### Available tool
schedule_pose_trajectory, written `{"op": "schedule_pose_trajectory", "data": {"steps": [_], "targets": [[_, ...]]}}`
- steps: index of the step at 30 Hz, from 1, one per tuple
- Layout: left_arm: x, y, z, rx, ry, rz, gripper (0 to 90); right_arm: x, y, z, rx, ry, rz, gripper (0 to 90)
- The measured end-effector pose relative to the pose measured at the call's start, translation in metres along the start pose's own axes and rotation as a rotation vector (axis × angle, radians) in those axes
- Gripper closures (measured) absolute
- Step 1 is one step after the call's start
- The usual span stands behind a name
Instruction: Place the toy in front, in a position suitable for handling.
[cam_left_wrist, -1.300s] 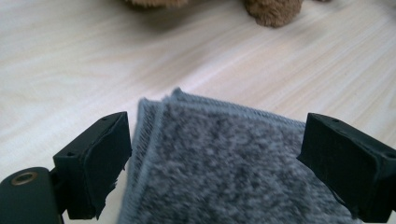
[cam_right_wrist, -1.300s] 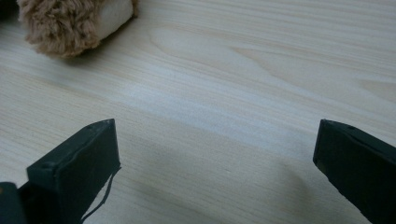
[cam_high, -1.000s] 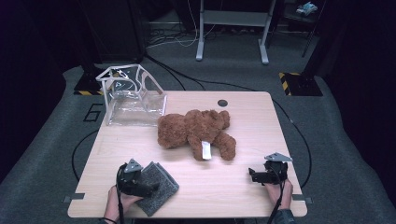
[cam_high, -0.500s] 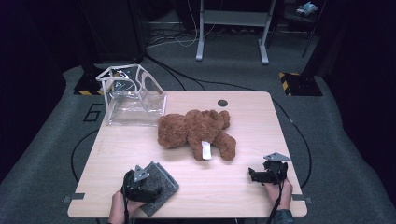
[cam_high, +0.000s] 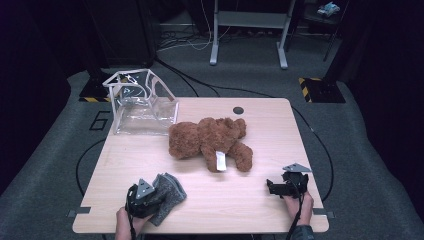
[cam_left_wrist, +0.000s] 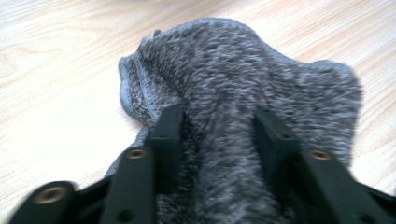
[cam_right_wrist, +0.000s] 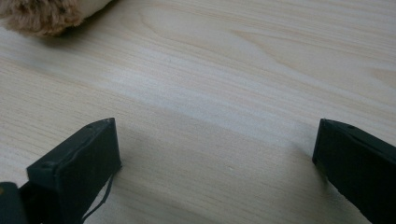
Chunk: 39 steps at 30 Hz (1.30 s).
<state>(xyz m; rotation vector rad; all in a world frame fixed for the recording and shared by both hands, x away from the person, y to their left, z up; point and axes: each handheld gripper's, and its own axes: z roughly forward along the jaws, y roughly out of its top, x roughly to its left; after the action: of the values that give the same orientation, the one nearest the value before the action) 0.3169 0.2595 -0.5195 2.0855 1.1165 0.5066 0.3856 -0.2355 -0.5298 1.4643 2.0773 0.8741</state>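
Left gripper view shows the left tool (cam_left_wrist: 219, 135), jaws just closing, pinching a speckled grey knitted cloth (cam_left_wrist: 243, 79) near the worktop's (cam_high: 240, 200) front-left corner; right tool (cam_right_wrist: 215, 154) gapes wide, holding nothing.

Left tool (cam_left_wrist: 218, 135) closed on grey cloth (cam_left_wrist: 243, 79)

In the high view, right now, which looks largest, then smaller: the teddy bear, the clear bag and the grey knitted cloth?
1. teddy bear, largest, though the clear bag comes close.
2. clear bag, which lies farther from the camera, so these two are unsure.
3. grey knitted cloth, clearly smallest, partly under the left gripper.
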Motion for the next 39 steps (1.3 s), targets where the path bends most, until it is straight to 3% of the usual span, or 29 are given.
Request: {"op": "schedule_pose_trajectory", "data": {"steps": [4, 8, 15, 25, 29, 30, 33, 39], "targets": [[0.000, 0.002, 0.000, -0.017, -0.017, 0.000, 69.7, 0.000, 0.000, 0.000, 0.001, -0.001, 0.002, 0.1], [-0.002, 0.005, -0.001, -0.031, -0.029, 0.008, 71.3, 0.000, 0.000, 0.000, 0.001, -0.001, 0.003, 0.1], [-0.012, 0.020, 0.001, -0.047, -0.092, 0.038, 71.7, 0.000, 0.000, 0.000, 0.001, -0.002, 0.003, 0.1], [-0.050, 0.052, 0.014, -0.080, -0.206, 0.130, 71.7, 0.000, 0.000, 0.000, 0.001, -0.002, 0.005, 0.1], [-0.071, 0.070, 0.020, -0.088, -0.264, 0.183, 71.6, 0.000, 0.000, 0.000, 0.001, -0.003, 0.005, 0.1], [-0.071, 0.070, 0.020, -0.088, -0.264, 0.183, 71.6, 0.000, 0.000, 0.000, 0.001, -0.003, 0.005, 0.1], [-0.088, 0.083, 0.027, -0.098, -0.282, 0.242, 71.4, 0.000, 0.000, 0.000, 0.000, -0.003, 0.005, 0.1], [-0.110, 0.096, 0.046, -0.098, -0.333, 0.289, 71.1, 0.000, 0.000, 0.000, 0.000, -0.005, 0.009, 0.1]]}}
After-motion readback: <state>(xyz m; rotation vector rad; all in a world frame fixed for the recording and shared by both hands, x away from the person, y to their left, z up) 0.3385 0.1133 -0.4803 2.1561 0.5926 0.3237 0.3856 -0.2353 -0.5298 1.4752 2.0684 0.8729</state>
